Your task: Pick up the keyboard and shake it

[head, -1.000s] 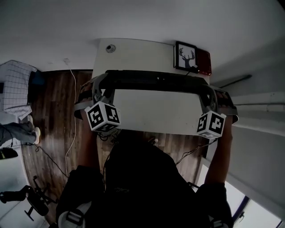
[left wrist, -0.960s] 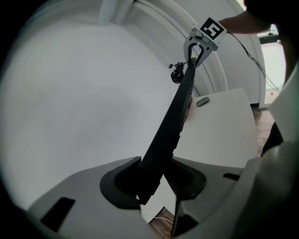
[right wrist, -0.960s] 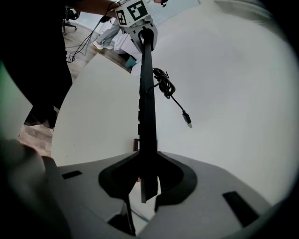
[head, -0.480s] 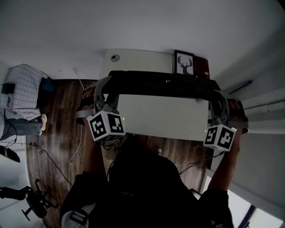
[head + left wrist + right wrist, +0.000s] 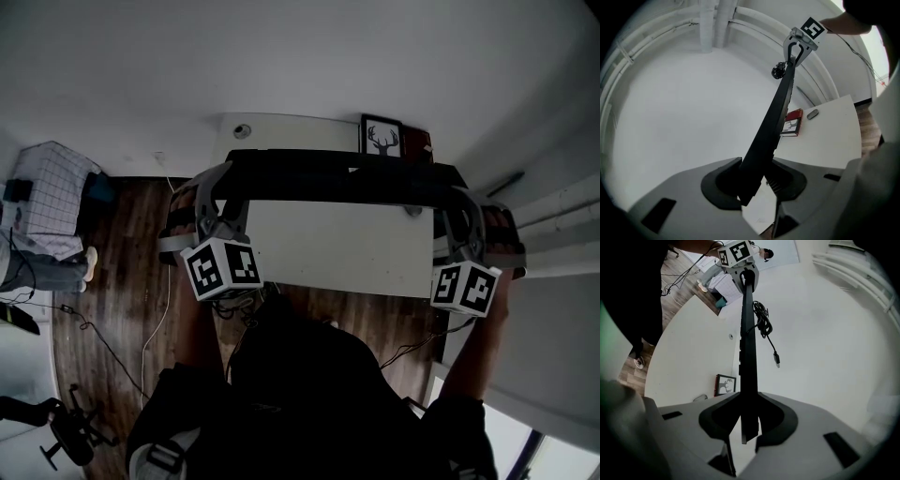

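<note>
A long black keyboard (image 5: 342, 178) hangs in the air above the white table (image 5: 328, 248), held at both ends. My left gripper (image 5: 218, 192) is shut on its left end and my right gripper (image 5: 459, 206) on its right end. The left gripper view shows the keyboard (image 5: 776, 117) edge-on, running from my left gripper (image 5: 752, 180) up to the right gripper (image 5: 799, 44). From the right gripper (image 5: 749, 420), the keyboard (image 5: 748, 348) runs edge-on to the left gripper (image 5: 745, 273). Its coiled cable (image 5: 764, 324) dangles with a loose plug (image 5: 777, 359).
On the table's far edge stand a framed deer picture (image 5: 382, 139) and a red box (image 5: 422, 145); a small grey object (image 5: 243, 131) lies at the far left corner. Wooden floor (image 5: 131, 253) with trailing cables lies left of the table. White walls enclose the table's far side.
Both grippers have lifted the keyboard higher above the table, and the table looks smaller and farther away. The grip on both ends is unchanged.
</note>
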Motion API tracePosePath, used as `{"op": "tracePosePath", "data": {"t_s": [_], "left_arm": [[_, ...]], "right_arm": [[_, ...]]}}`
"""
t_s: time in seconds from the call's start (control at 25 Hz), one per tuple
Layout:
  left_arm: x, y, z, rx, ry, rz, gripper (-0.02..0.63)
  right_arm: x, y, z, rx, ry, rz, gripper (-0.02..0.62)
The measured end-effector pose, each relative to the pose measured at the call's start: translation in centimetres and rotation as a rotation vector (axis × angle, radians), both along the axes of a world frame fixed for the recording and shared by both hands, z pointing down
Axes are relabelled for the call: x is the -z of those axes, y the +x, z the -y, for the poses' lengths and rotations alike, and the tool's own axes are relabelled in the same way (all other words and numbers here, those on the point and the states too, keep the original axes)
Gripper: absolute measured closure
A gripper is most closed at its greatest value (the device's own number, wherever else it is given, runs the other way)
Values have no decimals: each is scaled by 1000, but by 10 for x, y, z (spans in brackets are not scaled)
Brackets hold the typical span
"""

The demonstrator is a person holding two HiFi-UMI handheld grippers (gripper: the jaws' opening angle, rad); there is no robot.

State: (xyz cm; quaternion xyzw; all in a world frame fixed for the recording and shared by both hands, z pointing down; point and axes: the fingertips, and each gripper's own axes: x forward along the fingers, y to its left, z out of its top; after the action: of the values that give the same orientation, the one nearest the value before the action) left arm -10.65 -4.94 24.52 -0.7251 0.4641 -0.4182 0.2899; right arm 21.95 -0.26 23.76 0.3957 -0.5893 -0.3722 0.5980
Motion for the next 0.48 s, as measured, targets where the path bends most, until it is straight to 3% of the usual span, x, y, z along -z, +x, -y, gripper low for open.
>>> {"op": "tracePosePath", "data": {"t_s": [0.48], "left_arm": [[11, -79, -34, 199, 20, 5, 460]], "right_arm": [[7, -75, 23, 189, 46, 15, 489]]}}
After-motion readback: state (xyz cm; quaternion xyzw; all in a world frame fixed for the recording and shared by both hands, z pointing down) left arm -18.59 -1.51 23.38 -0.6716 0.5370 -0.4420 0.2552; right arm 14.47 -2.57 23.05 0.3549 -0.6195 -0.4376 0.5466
